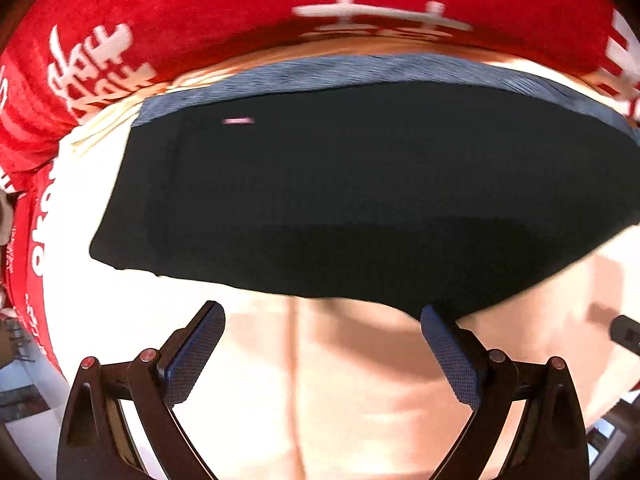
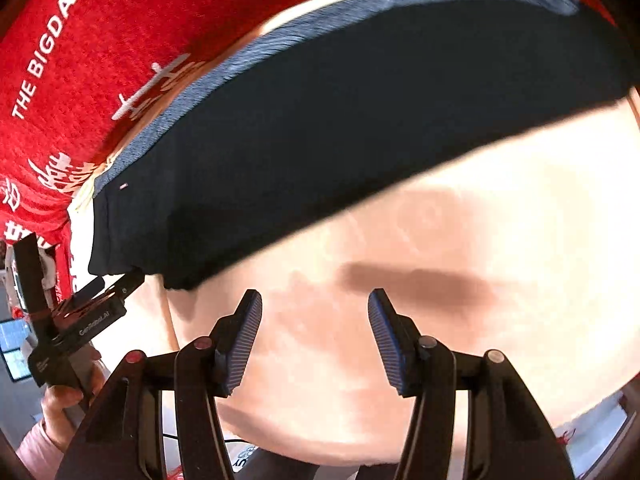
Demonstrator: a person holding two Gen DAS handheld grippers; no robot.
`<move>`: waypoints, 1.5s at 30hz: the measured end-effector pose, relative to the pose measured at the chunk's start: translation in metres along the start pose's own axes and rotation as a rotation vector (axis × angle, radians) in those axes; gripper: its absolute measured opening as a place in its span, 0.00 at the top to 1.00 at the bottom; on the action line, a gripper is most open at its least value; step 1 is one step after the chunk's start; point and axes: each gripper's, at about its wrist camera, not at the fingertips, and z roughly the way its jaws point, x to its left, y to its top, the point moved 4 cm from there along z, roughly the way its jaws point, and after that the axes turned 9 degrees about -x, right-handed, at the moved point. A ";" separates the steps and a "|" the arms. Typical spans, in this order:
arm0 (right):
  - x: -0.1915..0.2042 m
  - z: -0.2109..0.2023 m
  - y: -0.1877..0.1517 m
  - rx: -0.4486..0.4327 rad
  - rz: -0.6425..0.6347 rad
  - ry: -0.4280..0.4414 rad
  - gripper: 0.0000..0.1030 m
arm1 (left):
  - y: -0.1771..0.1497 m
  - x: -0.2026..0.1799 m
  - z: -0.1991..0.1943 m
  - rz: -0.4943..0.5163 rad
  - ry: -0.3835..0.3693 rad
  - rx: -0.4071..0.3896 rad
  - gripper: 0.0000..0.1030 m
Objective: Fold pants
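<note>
A red cloth (image 1: pixel 168 12) printed with white lettering covers the far side, and over it lies a pale, washed-out tabletop (image 2: pixel 460 280). On that top the dark pants (image 1: pixel 340 184) lie folded into a broad flat slab, their grey-blue waistband (image 1: pixel 360 68) along the far edge. The left gripper (image 1: pixel 322 350) hangs over the near edge with jaws wide apart, holding nothing. The right gripper (image 2: pixel 316 338) stands parted too, over bare table, nothing between its pads.

Both wrist cameras look steeply down from close above, sharing the dark pants (image 1: pixel 340 184) on the pale table (image 2: pixel 440 320).
</note>
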 end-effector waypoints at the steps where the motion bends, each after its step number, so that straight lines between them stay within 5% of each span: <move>1: -0.007 -0.003 -0.002 0.002 0.008 -0.002 0.42 | -0.001 -0.011 -0.002 0.010 -0.011 0.007 0.04; 14: -0.074 -0.023 -0.012 -0.025 0.128 -0.001 0.42 | 0.005 -0.120 -0.015 0.150 -0.053 0.018 0.04; 45: -0.182 -0.050 0.027 -0.169 0.329 0.024 0.41 | 0.039 -0.286 -0.024 0.301 -0.128 0.004 0.04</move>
